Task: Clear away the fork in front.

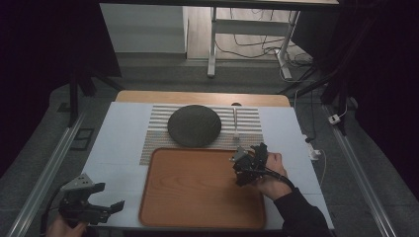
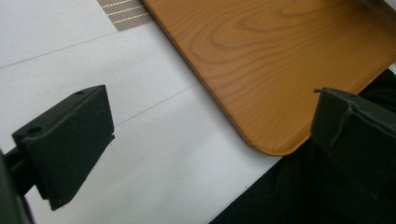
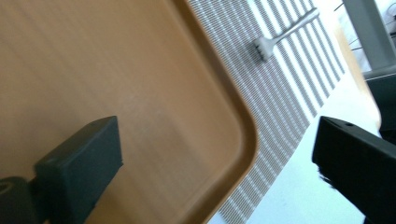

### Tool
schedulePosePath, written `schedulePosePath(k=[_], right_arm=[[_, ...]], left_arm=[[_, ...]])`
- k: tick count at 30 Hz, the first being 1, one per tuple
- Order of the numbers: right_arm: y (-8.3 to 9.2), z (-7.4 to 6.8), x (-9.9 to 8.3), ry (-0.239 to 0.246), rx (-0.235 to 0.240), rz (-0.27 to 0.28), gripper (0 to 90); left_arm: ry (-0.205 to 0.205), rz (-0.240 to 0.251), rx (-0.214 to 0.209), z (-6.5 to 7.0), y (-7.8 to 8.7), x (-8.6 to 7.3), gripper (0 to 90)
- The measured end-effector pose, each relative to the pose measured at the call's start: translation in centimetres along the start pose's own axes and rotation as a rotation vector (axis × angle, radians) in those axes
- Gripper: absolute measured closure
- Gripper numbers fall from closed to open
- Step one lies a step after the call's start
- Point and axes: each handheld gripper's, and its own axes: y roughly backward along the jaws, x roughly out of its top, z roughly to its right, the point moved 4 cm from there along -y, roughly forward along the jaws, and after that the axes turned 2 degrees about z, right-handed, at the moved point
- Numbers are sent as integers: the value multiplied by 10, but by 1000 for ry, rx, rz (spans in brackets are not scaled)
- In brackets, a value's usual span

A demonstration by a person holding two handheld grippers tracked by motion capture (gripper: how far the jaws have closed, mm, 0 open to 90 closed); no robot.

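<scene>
My right gripper [image 1: 248, 159] hangs over the far right corner of the wooden tray [image 1: 197, 212], fingers [image 3: 79, 165] spread wide and holding nothing. The fork [image 3: 280, 33] lies beyond them on the striped mat [image 1: 153, 143], well apart from the fingertips, tines pointing back toward the tray's rim; I judge it the thing I'm reaching for. The dark plate [image 1: 193, 125] sits on the mat off to the fork's far side.

Risks as I see them:
- The fork lies flat and thin, so if the fingers close too high they could skate over the handle or flick it off the mat.
- A low approach could catch the tray's raised rim and shove it.
- The mat may bunch under the fingertips.

My left gripper [image 1: 94, 200] waits near the tray's near left corner, its fingers [image 2: 70, 140] also wide and empty over the white desk [image 2: 154, 154].
</scene>
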Motion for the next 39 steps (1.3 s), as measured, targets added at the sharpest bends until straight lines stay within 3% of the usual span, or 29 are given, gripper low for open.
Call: schedulePosePath(k=[9,15,25,33,35,36,39], right_arm=[[-16,14,13,53,-65,-4,149],[-28,25,19,54,-87,-17,230],[-51,41,29,119,-124,-44,345],[-75,42,36,215,-125,-82,472],[-84,39,36,248,-104,-94,523],[-87,38,36,272,-131,-101,541],[-95,36,35,301,-141,-119,600]], left_arm=[[-1,-3,-1,0,0,0,0],[-1,-5,-3,0,-1,0,0],[-1,-8,-4,0,-1,0,0],[-2,-12,-5,0,-1,0,0],[-2,-12,-5,0,-1,0,0],[-2,-13,-6,0,-1,0,0],[-3,-18,-7,0,-2,0,0]])
